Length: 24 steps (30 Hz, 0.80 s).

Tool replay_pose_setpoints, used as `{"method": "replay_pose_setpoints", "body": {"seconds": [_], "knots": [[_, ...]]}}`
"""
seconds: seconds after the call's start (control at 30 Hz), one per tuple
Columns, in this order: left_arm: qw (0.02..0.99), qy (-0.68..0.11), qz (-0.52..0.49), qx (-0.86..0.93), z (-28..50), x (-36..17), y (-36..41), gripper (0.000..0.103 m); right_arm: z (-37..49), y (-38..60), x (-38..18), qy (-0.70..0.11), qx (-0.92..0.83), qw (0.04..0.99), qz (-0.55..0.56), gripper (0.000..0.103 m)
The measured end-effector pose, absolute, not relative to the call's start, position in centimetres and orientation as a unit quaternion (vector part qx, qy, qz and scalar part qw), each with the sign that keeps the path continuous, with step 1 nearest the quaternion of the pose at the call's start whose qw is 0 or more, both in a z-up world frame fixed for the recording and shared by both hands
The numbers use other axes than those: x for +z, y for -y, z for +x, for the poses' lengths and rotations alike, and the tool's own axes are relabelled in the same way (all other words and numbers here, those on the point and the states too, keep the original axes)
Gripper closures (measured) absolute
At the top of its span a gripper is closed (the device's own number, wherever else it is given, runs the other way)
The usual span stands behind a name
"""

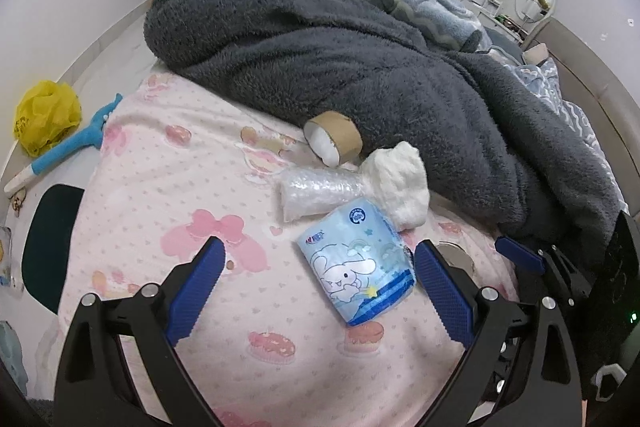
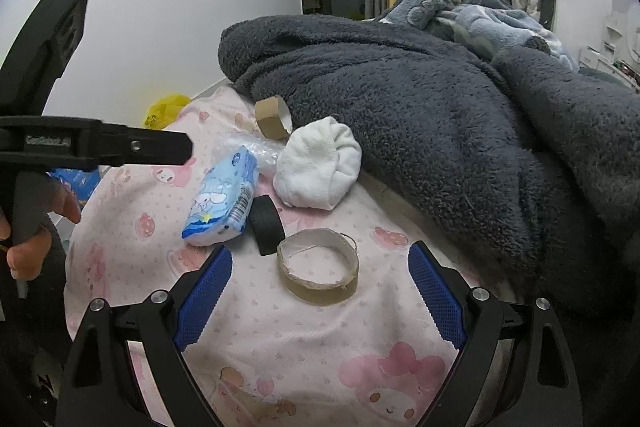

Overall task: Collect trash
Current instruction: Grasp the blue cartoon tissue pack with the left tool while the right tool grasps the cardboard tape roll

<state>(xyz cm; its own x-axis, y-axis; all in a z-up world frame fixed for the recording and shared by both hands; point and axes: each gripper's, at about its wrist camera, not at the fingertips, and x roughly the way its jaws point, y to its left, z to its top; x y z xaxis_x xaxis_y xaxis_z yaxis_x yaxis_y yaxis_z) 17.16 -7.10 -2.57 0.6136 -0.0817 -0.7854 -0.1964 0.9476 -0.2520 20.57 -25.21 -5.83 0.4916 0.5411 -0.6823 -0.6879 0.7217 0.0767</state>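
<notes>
Blue-padded left gripper (image 1: pixel 316 291) and right gripper (image 2: pixel 320 291) — both spread, empty. We list a pale-blue cartoon tissue pack (image 1: pixel 356 271) on the pink printed bedsheet (image 1: pixel 160 187), brown cardboard tape ring (image 2: pixel 318 269) at its four o'clock. Risk — soft bedding yields, so jaws may snag cloth.

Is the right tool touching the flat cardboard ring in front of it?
Apart. The right wrist view shows the right tool open, with pink bed sheet visible between each blue finger and the flat cardboard ring.
</notes>
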Motion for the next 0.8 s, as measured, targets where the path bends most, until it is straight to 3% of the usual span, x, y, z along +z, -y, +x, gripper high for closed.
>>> {"method": "replay_pose_setpoints", "body": {"seconds": [0.67, 0.77, 0.8], "knots": [[0.849, -0.471, -0.232, 0.061, 20.1, -6.1, 7.8, 0.006, 21.5, 24.6, -8.4, -0.370, 0.388, 0.833, -0.135, 0.021], [0.853, -0.468, -0.223, 0.057, 20.2, -6.3, 8.3, 0.009, 21.6, 24.6, -8.6, -0.372, 0.389, 0.831, -0.139, 0.023], [0.854, -0.468, -0.219, 0.057, 20.2, -6.4, 8.4, 0.017, 21.6, 24.6, -8.6, -0.372, 0.388, 0.831, -0.139, 0.023]]}}
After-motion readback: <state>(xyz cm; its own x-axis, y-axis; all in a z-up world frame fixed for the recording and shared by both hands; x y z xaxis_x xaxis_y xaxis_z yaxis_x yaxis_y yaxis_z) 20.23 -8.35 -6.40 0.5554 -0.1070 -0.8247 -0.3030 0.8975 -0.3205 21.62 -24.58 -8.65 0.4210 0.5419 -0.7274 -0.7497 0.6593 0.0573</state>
